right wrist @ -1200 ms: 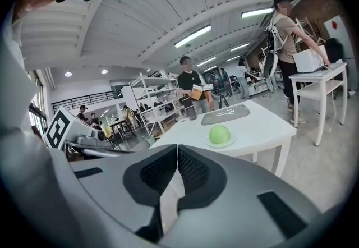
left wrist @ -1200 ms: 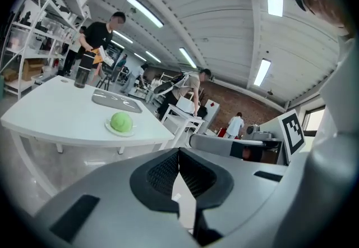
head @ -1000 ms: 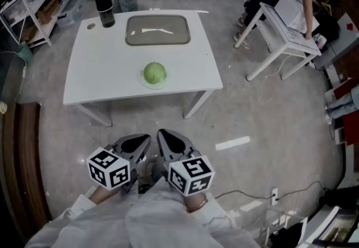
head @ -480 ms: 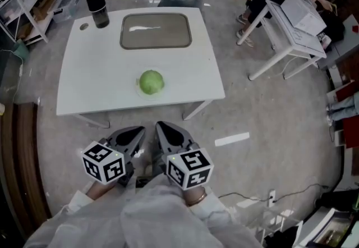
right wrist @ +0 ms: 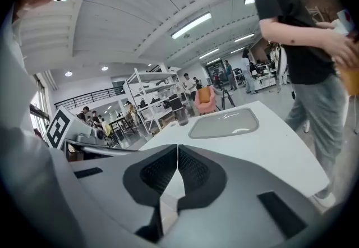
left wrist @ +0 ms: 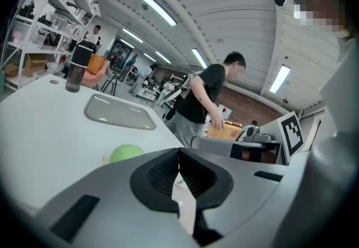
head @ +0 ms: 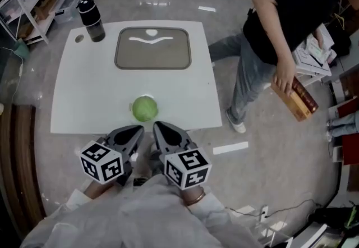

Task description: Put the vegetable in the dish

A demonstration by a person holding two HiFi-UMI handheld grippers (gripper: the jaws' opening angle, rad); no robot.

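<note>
While nothing's lifted, progress: barely begun
Cabbage (head: 145, 109): on table (head: 84, 90), short of dish (head: 122, 50)
Left gripper (head: 133, 131), right gripper (head: 164, 129): clenched, empty

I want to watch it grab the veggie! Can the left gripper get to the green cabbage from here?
Probably yes. The green cabbage sits alone near the white table's front edge, right ahead of the left gripper, with nothing between them. Its jaws are shut, so they must open first.
</note>
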